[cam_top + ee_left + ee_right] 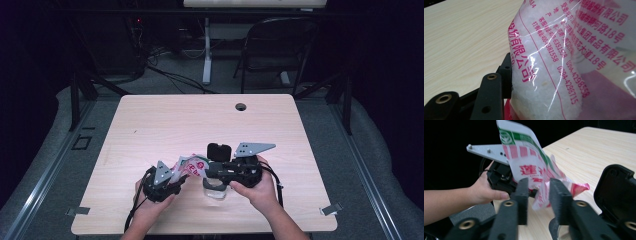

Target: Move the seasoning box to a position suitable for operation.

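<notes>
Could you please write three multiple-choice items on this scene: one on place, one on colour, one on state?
1. Where is the plastic bag?
A. between the two tools
B. on the folding chair
C. on the floor

2. What colour is the print on the bag in the left gripper view?
A. blue
B. pink-red
C. black

3. How is the left tool on the bag?
A. away from it
B. closed on it
C. lying on the table

Answers: 1 A, it sits between the left tool and the right tool. 2 B, the characters are pink-red. 3 B, a jaw presses into the bag's side.
</notes>
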Tool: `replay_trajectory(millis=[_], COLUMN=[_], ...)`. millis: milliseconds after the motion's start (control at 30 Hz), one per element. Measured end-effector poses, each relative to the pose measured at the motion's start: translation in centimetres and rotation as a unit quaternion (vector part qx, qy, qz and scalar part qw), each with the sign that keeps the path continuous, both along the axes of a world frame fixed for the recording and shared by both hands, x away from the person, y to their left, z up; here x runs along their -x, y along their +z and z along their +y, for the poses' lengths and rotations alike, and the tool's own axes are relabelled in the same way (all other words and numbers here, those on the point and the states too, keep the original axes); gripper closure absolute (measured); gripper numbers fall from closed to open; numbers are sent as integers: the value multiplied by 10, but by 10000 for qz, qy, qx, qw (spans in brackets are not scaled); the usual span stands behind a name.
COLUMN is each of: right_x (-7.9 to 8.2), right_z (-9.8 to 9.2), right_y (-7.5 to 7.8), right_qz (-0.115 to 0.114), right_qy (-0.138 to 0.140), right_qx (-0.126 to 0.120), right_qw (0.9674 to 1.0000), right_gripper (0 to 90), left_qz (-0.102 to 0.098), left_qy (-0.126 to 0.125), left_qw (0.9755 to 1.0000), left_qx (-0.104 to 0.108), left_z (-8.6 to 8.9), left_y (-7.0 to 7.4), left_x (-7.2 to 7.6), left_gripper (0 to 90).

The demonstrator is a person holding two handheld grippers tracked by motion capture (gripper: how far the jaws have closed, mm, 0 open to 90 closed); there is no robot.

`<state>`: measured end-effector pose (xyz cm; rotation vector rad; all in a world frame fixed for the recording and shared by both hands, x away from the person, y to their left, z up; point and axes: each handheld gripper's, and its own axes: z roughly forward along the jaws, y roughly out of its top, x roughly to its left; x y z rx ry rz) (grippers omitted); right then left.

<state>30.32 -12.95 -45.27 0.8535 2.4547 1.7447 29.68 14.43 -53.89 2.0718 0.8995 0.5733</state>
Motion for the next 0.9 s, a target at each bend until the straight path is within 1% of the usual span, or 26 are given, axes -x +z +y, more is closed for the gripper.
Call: replay_trajectory(millis=[67, 133, 167, 333, 433, 467, 500, 600, 700, 833, 900], right_x=[0, 0, 1, 5, 6, 6, 6, 5, 4, 4, 3], right_z=[0, 0, 0, 5, 6, 6, 6, 4, 3, 2, 1], right_y=[0, 0, 0, 0, 0, 0, -1, -1, -1, -2, -2], right_qz=[-6, -29, -40, -111, -99, -98, -100, -67, -52, -55, -47], right_qy=[6, -9, -3, 154, 215, 229, 233, 249, 231, 221, 216], right_qx=[-45, 25, 8, 12, 19, 12, 35, 97, 121, 201, 245], right_qw=[10000, 10000, 10000, 9998, 9997, 9997, 9997, 9996, 9996, 9995, 9995], right_gripper=[806, 882, 900, 900, 900, 900, 900, 900, 900, 900, 900], left_qz=[-26, -55, -75, -169, -228, -284, -301, -397, -490, -629, -733], left_qy=[-44, -28, -17, 109, 140, 148, 181, 227, 251, 310, 346], left_qw=[9999, 9999, 9998, 9995, 9991, 9987, 9986, 9977, 9964, 9940, 9918], left_qx=[-96, -134, -175, -238, -322, -398, -393, -509, -648, -842, -992], left_z=[-2, -4, -5, -7, -8, -8, -8, -9, -10, -11, -13], left_y=[0, 0, 0, 2, 4, 4, 4, 5, 6, 9, 10], left_x=[0, 0, 0, -2, -3, -3, -3, -3, -3, -4, -5], left_gripper=[538, 538, 539, 539, 540, 540, 540, 540, 540, 540, 540])
